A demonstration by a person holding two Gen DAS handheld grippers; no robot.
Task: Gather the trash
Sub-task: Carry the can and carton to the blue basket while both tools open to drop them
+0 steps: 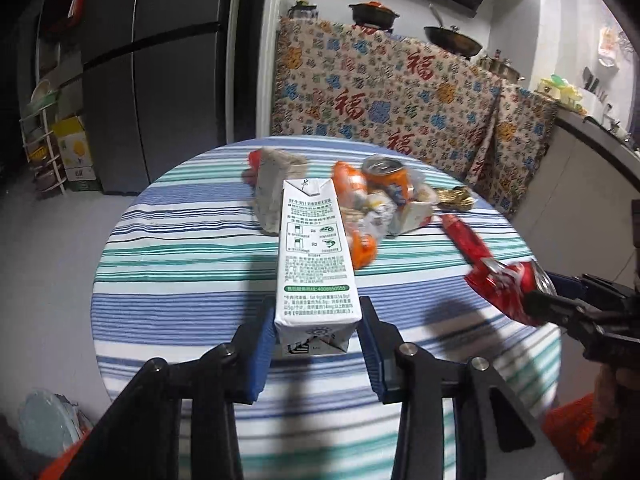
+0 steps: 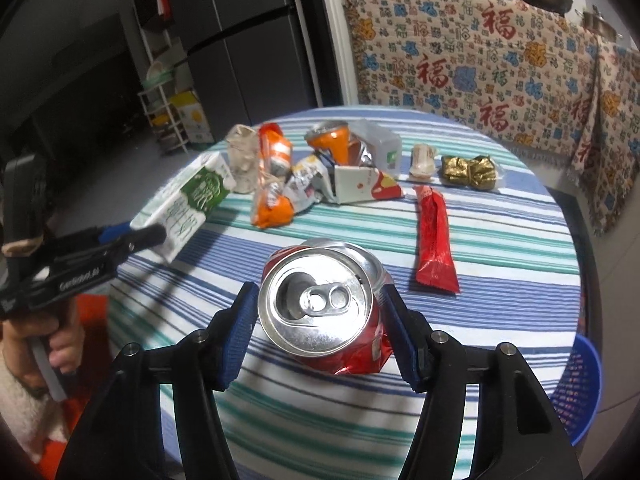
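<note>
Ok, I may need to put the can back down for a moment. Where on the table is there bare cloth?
Bare striped cloth lies on the near side of the table, below the crushed red can and right of the red sachet. The far middle is crowded: orange can, orange wrapper, cartons and gold foil.

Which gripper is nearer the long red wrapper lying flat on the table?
Right. The right gripper, shut on the crushed red can, is just beside the red wrapper. The left gripper, holding the milk carton, is farther away across the table.
</note>
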